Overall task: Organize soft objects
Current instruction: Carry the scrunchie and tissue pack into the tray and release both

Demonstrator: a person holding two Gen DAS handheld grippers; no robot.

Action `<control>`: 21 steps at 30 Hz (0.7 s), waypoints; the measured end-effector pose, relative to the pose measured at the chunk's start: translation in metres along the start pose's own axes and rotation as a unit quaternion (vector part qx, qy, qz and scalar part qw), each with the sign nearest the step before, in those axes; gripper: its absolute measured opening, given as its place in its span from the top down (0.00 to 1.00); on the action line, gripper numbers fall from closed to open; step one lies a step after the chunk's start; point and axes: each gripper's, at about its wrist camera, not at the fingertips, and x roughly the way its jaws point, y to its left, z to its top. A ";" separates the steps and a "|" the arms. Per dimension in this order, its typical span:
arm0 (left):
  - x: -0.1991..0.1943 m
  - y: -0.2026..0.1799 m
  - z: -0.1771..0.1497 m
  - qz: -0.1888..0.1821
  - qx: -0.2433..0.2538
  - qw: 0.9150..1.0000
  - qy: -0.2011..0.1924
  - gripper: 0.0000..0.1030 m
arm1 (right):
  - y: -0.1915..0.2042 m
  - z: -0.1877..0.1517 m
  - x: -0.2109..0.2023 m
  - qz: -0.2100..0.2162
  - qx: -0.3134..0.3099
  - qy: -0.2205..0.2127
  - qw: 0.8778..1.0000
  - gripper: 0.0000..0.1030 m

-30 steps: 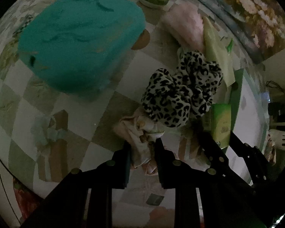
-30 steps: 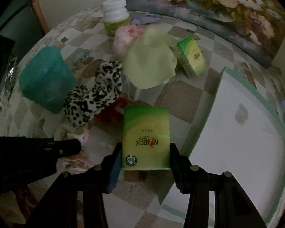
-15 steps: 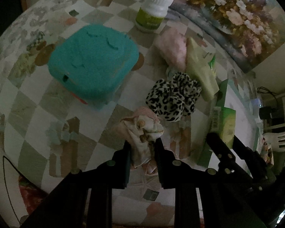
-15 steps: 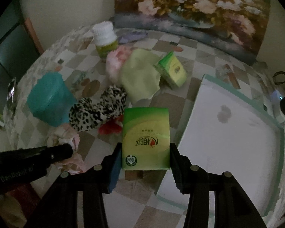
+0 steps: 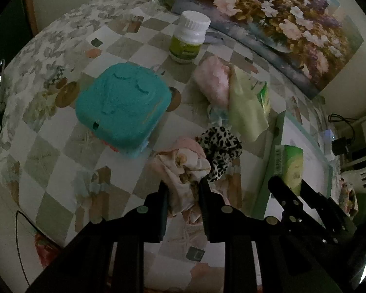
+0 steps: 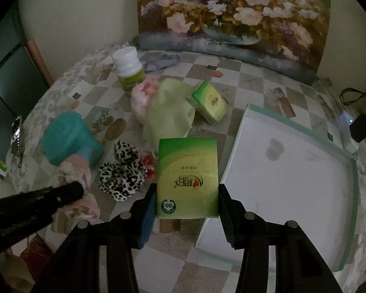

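Observation:
My left gripper (image 5: 183, 188) is shut on a pink floral cloth (image 5: 180, 168) and holds it above the checkered table. My right gripper (image 6: 186, 196) is shut on a green tissue pack (image 6: 188, 178), held above the table beside the white tray (image 6: 292, 178); the pack also shows in the left wrist view (image 5: 291, 168). A leopard-print scrunchie (image 6: 124, 173) lies on the table, with something red (image 6: 148, 163) beside it. A pale green cloth (image 6: 168, 112), a pink fluffy item (image 6: 144, 92) and a second green tissue pack (image 6: 208, 101) lie farther back.
A teal lidded box (image 5: 122, 105) stands left of the soft items. A white-capped bottle (image 5: 189, 40) stands at the back. A flower painting (image 6: 231, 12) leans on the wall behind. A charger and cables (image 6: 358, 122) lie at the right.
Both grippers have risen well above the table, each keeping its load. The pink floral cloth has come up off the table beside the scrunchie. The table looks smaller and farther away in both views.

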 end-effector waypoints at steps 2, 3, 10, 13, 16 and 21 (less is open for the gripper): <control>0.001 -0.004 0.003 0.002 0.004 1.000 0.001 0.76 | -0.002 0.000 0.000 -0.001 0.003 0.000 1.000 0.52; 0.001 -0.009 0.005 0.002 0.007 1.000 0.002 0.76 | -0.004 0.000 0.000 -0.001 0.005 -0.001 1.000 0.52; -0.017 -0.054 0.024 -0.011 0.056 0.998 -0.023 0.76 | -0.041 0.006 -0.012 -0.026 0.072 -0.028 0.997 0.52; -0.023 -0.079 0.030 -0.025 0.078 0.996 -0.037 0.76 | -0.067 0.006 -0.020 -0.049 0.119 -0.042 0.991 0.52; -0.023 -0.104 0.029 -0.037 0.103 0.993 -0.045 0.76 | -0.096 -0.001 -0.026 -0.078 0.169 -0.046 0.981 0.52; -0.014 -0.136 0.025 -0.048 0.135 0.989 -0.035 0.76 | -0.146 -0.021 -0.028 -0.139 0.247 -0.031 0.958 0.52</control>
